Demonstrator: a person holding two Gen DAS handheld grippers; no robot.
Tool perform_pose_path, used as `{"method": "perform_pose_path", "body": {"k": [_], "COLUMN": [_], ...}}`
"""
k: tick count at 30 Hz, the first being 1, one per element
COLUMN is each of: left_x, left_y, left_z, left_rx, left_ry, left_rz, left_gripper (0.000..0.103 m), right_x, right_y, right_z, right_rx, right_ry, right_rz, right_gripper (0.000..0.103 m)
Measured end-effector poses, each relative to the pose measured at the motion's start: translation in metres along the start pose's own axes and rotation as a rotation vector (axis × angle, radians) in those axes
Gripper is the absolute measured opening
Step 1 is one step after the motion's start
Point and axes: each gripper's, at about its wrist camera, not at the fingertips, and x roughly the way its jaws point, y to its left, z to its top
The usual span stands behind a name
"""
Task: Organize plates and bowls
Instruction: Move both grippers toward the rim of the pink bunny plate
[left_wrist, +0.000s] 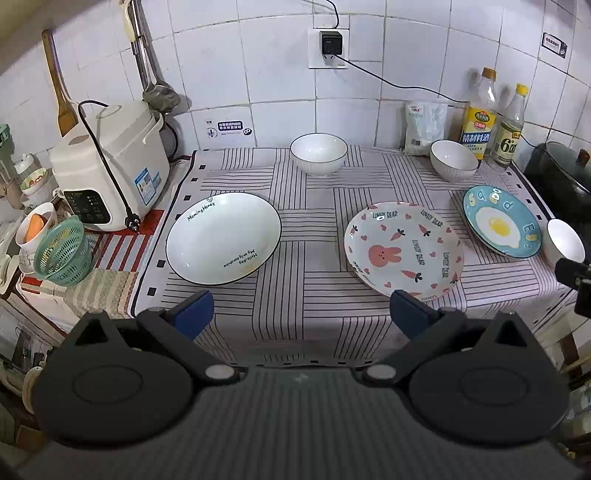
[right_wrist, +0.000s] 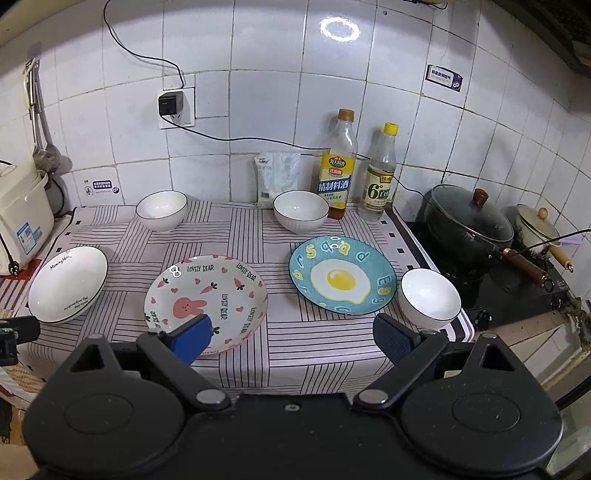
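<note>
Left wrist view: left gripper (left_wrist: 301, 312) is held above the near edge of the striped grey-and-white tablecloth (left_wrist: 310, 258), jaws spread wide, nothing held. Large white deep plate with black lettering (left_wrist: 223, 238) is seen at near left, pink-and-white rabbit-and-carrot plate (left_wrist: 404, 249) at near centre, blue fried-egg plate (left_wrist: 502, 221) at right. Two white ribbed bowls with dark rims are placed far: one at far centre (left_wrist: 318, 153), one at far right (left_wrist: 453, 160) beside two clear plastic condiment bottles (left_wrist: 493, 118). White rice cooker (left_wrist: 110, 166) is seen at far left.

Right wrist view: right gripper (right_wrist: 293, 338) is likewise spread and empty, over the near cloth edge. Third white bowl (right_wrist: 430, 299) is seen at the near right corner, just beside the egg plate. Black lidded wok (right_wrist: 469, 221) is seen on the stove at right.
</note>
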Motion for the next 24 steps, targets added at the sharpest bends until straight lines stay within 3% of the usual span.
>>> {"method": "perform_pose_path", "body": {"k": [12, 16, 20, 24], "left_x": [0.006, 0.012, 0.022, 0.035], "left_y": [0.004, 0.011, 0.012, 0.009], "left_z": [0.008, 0.015, 0.029, 0.041], "left_rx": [0.012, -0.021, 0.008, 0.033], "left_ry": [-0.003, -0.042, -0.054, -0.062], "left_rz": [-0.028, -0.110, -0.138, -0.197], "left_gripper": [0.103, 0.103, 0.100, 0.100], "right_x": [0.002, 0.006, 0.018, 0.041], "right_y": [0.001, -0.002, 0.002, 0.017], "right_z": [-0.001, -0.003, -0.003, 0.001], "right_rx": [-0.004, 0.008, -0.060, -0.126], "right_ry": [-0.038, -0.087, -0.136, -0.166], "right_rz": [-0.018, 0.028, 0.090, -0.032], "right_gripper": [0.096, 0.096, 0.096, 0.096]}}
